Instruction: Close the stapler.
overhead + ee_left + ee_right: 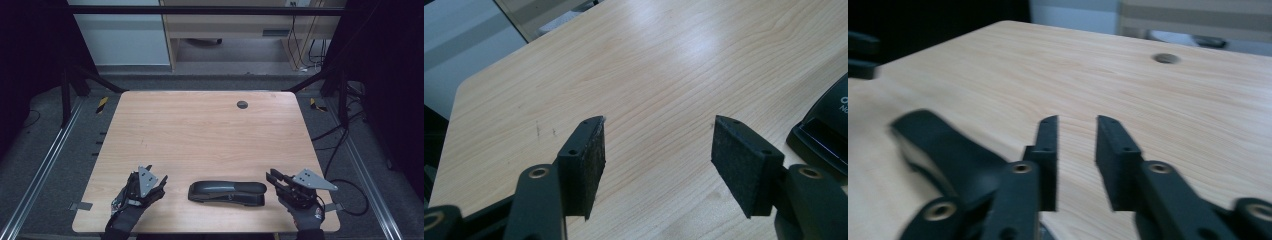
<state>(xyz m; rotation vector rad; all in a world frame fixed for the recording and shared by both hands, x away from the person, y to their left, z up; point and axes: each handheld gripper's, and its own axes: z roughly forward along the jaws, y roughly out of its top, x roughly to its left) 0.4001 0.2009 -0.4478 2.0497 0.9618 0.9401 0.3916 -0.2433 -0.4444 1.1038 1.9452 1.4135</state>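
The high view is dim and slightly soft, with the sides falling into near black and only the desk [200,130] and the pale wall behind it evenly lit from above. The stapler [227,192] casts just a thin, soft shadow on the wood. In the left gripper view the picture is sharp and brighter, with a pale sheen of glare on the desk [674,45] near the top. The right gripper view is smeared by blur: the stapler [943,150] and the near fingers [1048,150] are hazy, and the background is out of focus.
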